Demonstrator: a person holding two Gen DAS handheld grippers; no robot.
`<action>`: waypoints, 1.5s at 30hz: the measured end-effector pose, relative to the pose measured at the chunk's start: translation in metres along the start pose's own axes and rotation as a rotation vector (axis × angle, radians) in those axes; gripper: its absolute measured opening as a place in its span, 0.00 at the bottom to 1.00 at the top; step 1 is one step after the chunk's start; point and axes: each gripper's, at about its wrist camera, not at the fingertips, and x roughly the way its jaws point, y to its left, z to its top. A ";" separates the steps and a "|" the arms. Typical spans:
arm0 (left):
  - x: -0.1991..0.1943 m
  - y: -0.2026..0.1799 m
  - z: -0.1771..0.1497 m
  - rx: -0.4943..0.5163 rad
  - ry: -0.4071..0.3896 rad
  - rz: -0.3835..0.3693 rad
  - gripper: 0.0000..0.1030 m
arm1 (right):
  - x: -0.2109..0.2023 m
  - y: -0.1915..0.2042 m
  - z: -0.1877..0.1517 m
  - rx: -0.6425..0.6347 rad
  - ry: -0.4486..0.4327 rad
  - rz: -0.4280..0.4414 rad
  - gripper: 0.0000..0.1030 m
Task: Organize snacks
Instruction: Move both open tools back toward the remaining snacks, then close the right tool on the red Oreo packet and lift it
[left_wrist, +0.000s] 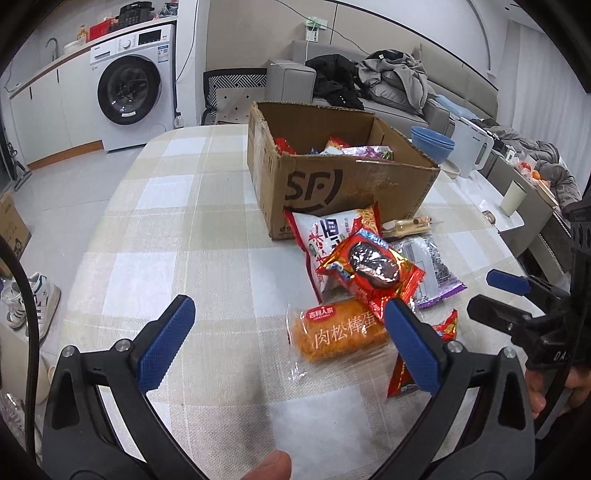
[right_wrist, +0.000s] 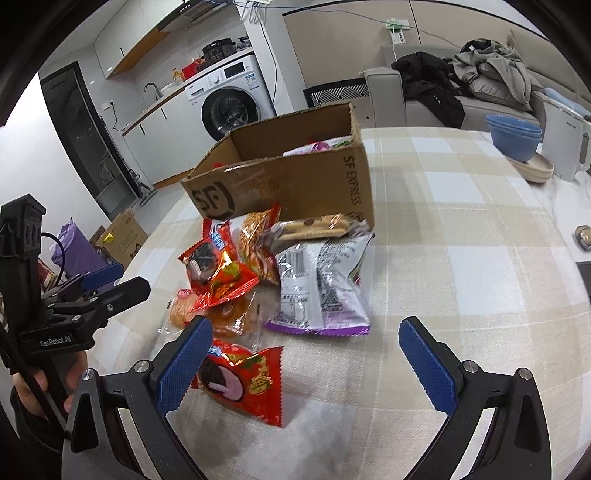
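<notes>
A pile of snack packets lies on the checked tablecloth in front of an open cardboard box that holds several packets. In the left wrist view I see a red chocolate-pie packet, an orange meat-floss roll, a white-and-red bag and a purple-edged silver bag. My left gripper is open above the table, its right finger beside the orange roll. My right gripper is open and empty; a second red pie packet lies by its left finger. The silver bag lies ahead.
Blue bowls, a white kettle and a white cup stand at the table's far right. A washing machine and a sofa with clothes are behind. The table's left edge drops to the floor.
</notes>
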 end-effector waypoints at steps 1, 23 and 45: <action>0.001 0.000 0.000 -0.002 0.003 0.002 0.99 | 0.002 0.002 -0.001 0.003 0.008 0.009 1.00; 0.013 0.003 -0.010 -0.006 0.031 0.013 0.99 | 0.040 0.050 -0.027 -0.065 0.117 0.048 1.00; 0.037 0.011 -0.012 -0.002 0.093 -0.003 0.99 | 0.058 0.077 -0.045 -0.095 0.091 -0.108 0.99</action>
